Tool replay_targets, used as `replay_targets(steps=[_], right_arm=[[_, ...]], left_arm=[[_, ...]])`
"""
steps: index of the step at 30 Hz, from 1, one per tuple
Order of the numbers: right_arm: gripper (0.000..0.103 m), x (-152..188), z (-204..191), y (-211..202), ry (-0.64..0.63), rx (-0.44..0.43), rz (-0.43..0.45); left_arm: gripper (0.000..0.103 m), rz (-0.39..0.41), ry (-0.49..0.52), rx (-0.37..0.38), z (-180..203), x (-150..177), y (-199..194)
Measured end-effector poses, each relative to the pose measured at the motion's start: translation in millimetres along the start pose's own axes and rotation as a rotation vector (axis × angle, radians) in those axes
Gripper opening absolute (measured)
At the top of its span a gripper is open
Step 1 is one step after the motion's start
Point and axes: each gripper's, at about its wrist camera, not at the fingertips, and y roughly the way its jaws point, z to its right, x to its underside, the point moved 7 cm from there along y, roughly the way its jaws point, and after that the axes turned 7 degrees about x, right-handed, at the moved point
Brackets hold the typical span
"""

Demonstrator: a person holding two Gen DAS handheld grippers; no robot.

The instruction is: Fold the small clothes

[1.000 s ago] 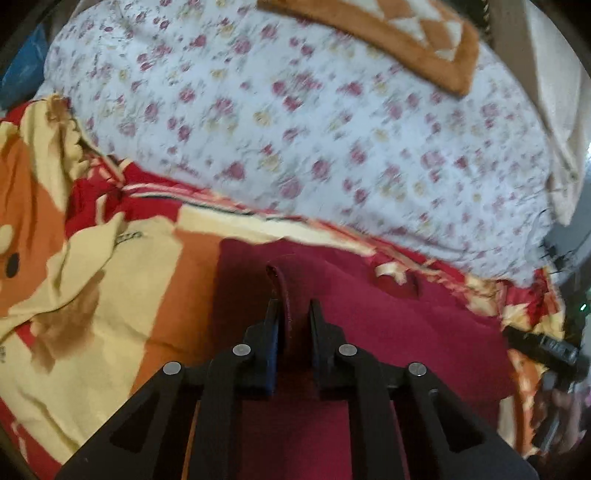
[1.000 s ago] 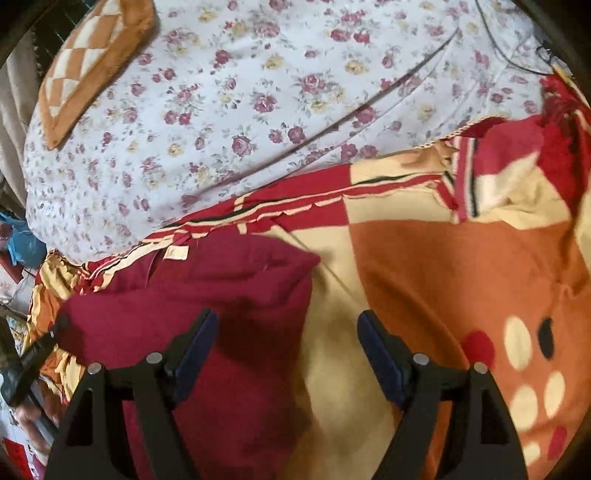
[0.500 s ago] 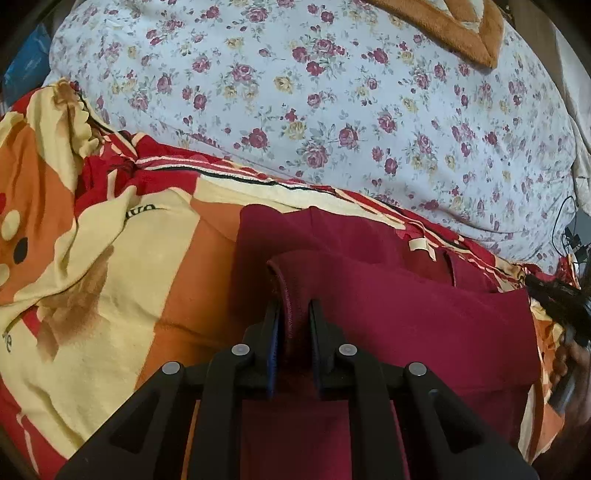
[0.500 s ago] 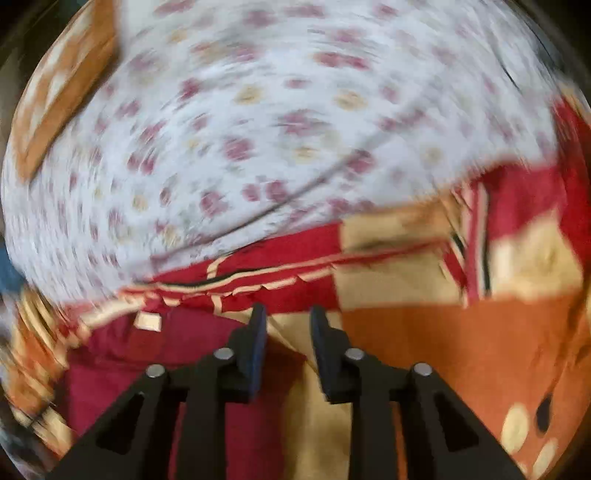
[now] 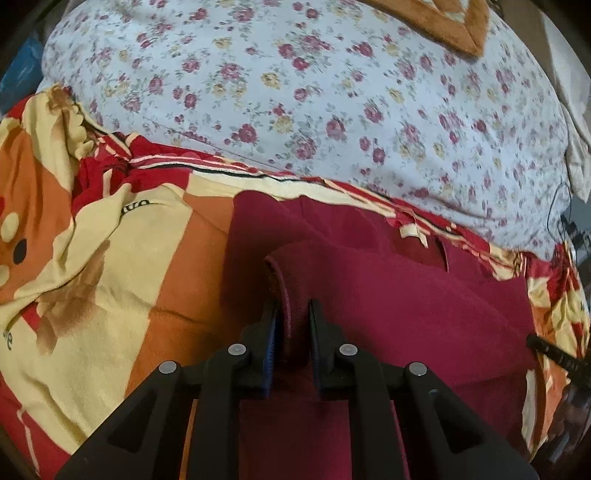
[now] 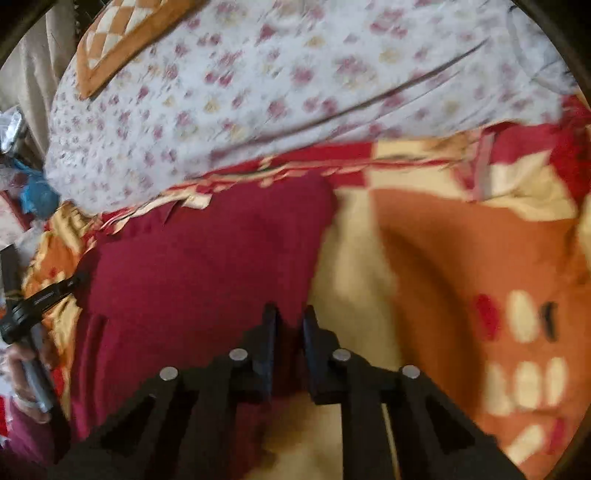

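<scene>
A dark red garment (image 5: 399, 295) lies on a patterned orange, cream and red blanket (image 5: 110, 266). My left gripper (image 5: 291, 314) is shut on its hemmed left edge and holds a folded flap over the lower layer. In the right wrist view the same garment (image 6: 207, 266) fills the lower left. My right gripper (image 6: 290, 317) is shut on its right edge, where it meets the blanket (image 6: 461, 258). That view is blurred.
A white quilt with red flowers (image 5: 332, 103) rises behind the blanket, with an orange checked cushion (image 6: 122, 33) on it. The other hand-held gripper (image 6: 40, 299) shows at the left edge of the right wrist view. Clutter lies at the far left.
My right gripper was open over the garment's right edge and has closed on it. My left gripper has kept its grip and carried the flap up and forward.
</scene>
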Motion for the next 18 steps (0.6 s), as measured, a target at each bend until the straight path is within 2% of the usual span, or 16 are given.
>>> replay_targets(steps=[3, 6, 7, 9, 10, 11, 14, 16, 18], right_arm=[[0.009, 8.6, 22.0, 16.2, 0.008, 0.118, -0.069], [0.009, -3.3, 30.8, -3.2, 0.103, 0.054, -0.014], [0.013, -9.2, 27.0, -8.9, 0.099, 0.054, 0.016], [0.027, -23.8, 11.1, -18.2, 0.045, 0.055, 0.063], [0.043, -29.0, 2.4, -18.2, 0.024, 0.044, 0.076], [0.053, -31.4, -6.5, -15.6, 0.012, 0.033, 0.082], [0.054, -42.6, -33.3, 5.7, -0.042, 0.025, 0.079], [0.053, -43.7, -42.0, 26.3, -0.1, 0.075, 0.056], [0.044, -44.7, -38.9, 44.8, -0.132, 0.149, 0.038]], left_arm=[[0.004, -0.021, 0.016, -0.039, 0.4, 3.3, 6.5], [0.004, -0.016, -0.007, -0.019, -2.1, 4.5, 4.4], [0.004, -0.016, -0.012, -0.016, -3.0, 4.6, 4.9], [0.004, -0.015, -0.02, -0.016, -4.0, 5.4, 6.9], [0.004, -0.016, -0.019, -0.019, -4.1, 6.0, 8.0], [0.005, -0.016, -0.016, -0.023, -4.0, 6.4, 8.5], [0.006, -0.016, -0.012, -0.027, -4.4, 6.7, 9.0], [0.007, -0.019, -0.014, -0.028, -5.5, 6.1, 9.8], [0.009, -0.021, -0.012, -0.03, -6.0, 5.8, 10.7]])
